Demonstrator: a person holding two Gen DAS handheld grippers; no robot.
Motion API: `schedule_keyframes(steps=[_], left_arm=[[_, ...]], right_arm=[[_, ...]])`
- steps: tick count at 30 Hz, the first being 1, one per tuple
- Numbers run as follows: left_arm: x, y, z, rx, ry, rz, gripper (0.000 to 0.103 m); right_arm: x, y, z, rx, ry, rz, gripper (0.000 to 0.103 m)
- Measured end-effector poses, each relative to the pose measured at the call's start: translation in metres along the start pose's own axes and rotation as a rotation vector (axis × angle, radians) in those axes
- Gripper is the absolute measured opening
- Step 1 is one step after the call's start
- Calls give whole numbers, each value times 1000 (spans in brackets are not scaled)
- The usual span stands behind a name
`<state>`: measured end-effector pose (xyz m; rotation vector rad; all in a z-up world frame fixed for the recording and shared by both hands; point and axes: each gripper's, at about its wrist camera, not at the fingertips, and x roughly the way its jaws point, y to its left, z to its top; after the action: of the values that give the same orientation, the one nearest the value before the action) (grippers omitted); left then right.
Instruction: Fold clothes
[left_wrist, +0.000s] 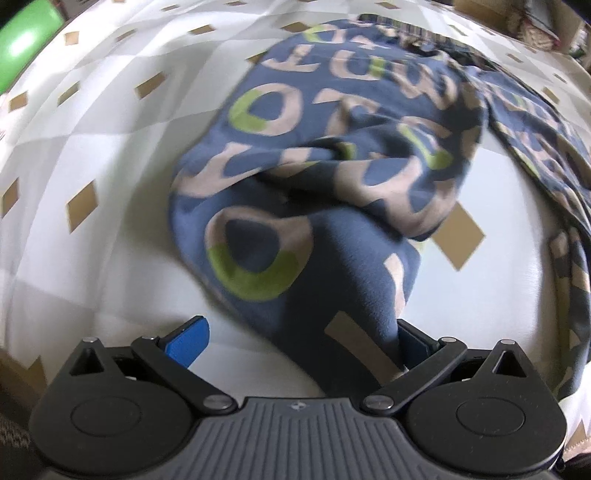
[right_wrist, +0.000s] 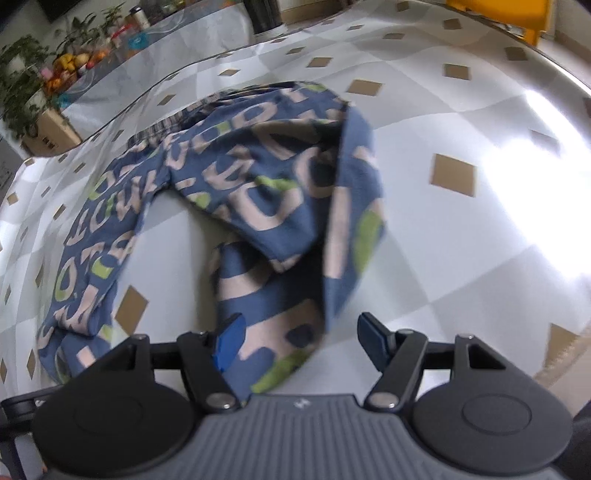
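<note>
A blue garment (left_wrist: 325, 158) printed with beige and green letters lies crumpled on the checked tablecloth (left_wrist: 92, 147). My left gripper (left_wrist: 301, 345) stands open wide above its near end. A fold of the cloth runs down between the jaws and rests against the right finger (left_wrist: 413, 347), while the left finger (left_wrist: 188, 341) is over bare table. In the right wrist view the same garment (right_wrist: 258, 177) spreads from the far left to the middle. My right gripper (right_wrist: 302, 343) is open, with a hanging fold between the jaws beside the left finger (right_wrist: 231, 343). The right finger (right_wrist: 373, 341) stands apart from the cloth.
The tablecloth (right_wrist: 443, 110) has tan diamonds and a bright glare at the right. Beyond the table edge stand plants and fruit (right_wrist: 66, 62), a cardboard box (right_wrist: 51, 133) and a yellow object (right_wrist: 517, 14). A green object (left_wrist: 22, 40) sits at the far left.
</note>
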<state>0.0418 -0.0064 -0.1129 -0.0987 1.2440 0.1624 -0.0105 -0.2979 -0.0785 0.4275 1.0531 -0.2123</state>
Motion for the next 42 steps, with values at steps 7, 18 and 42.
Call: schedule_keyframes(steps=[7,18,42], left_arm=[[-10,2,-14,-3,-9,15,103],[-28,-7,-34,37,-37,-34,103],[-24,-12,-36,72,-32,-29,103]], right_arm=[[-7,-18,-10,75,24,32,65],[4,1,-28,27,85,102,65],[9,30,-36,-121,17,-5,15]])
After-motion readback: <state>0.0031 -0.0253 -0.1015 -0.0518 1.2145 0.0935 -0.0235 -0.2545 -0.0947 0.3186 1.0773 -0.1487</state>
